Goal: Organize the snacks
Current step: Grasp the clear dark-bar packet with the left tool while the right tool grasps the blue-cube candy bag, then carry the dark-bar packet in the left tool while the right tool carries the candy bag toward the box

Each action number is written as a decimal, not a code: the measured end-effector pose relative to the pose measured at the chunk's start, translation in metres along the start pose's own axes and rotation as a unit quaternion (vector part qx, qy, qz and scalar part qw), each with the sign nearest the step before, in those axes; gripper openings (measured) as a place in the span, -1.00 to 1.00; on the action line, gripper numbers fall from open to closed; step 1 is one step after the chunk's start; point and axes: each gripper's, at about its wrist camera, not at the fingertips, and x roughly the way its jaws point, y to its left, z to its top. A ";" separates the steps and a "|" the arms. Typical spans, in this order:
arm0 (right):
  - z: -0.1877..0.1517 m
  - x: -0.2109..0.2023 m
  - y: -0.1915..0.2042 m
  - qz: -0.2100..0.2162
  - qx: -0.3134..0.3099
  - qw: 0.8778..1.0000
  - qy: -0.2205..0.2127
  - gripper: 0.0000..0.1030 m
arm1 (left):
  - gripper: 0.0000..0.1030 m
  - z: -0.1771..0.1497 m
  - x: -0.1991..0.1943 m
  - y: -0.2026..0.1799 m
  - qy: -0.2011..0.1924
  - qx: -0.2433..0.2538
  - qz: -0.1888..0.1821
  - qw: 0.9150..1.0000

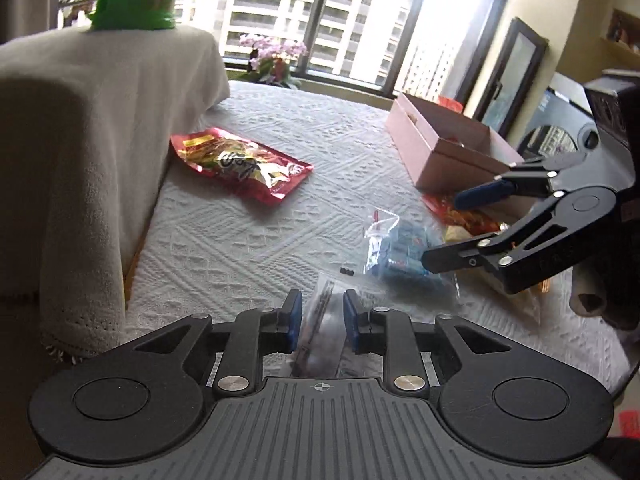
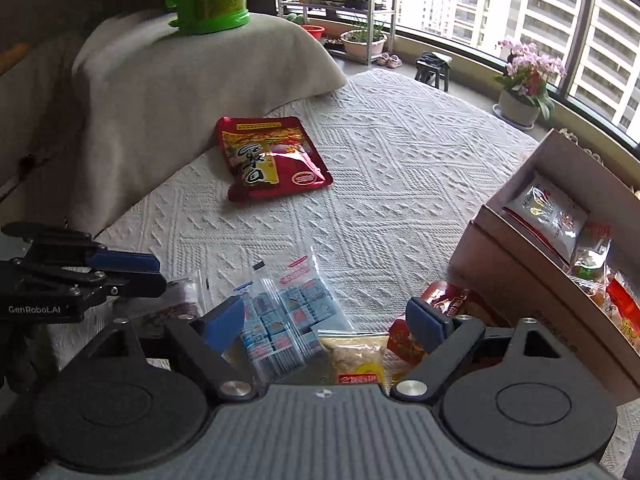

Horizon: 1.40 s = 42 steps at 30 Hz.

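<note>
Low over the white worktop [image 2: 400, 168], left tongs [image 1: 320, 318] pinching a clear bag [image 1: 318, 332] of dark snack, blue pads close against its sides, bag hanging between them just above the cloth. To the right, right tongs [image 2: 326, 320] spread wide, nothing gripped, poised over a heap of packets near the front edge. Under those open fingers: a clear pouch [image 2: 288, 312] of small blue-wrapped pieces, a yellow packet [image 2: 356, 360] beside it, and a red wrapper [image 2: 448, 304] partly tucked against the box [image 2: 520, 280]. Box at the right edge of the worktop, brown cardboard, open-topped, already holding a white sachet [image 2: 548, 216] and other bright packets. Further back, well apart from the heap, a red bag [image 2: 272, 160] lying flat on the cloth, near a grey-draped block [image 2: 168, 92]. On top of that block, a green jar [image 2: 210, 4] standing upright. Beyond, window with tower blocks outside, and pink flowers [image 2: 528, 64] in a pot on the sill. Seen from the left camera, right tongs [image 1: 452, 228] reaching in from the right, fingers apart above the blue pouch.
</note>
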 end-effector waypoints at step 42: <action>-0.180 -0.104 -0.105 -0.151 0.304 0.941 0.008 0.15 | 0.03 0.002 0.053 -0.112 0.060 0.130 -0.020 0.990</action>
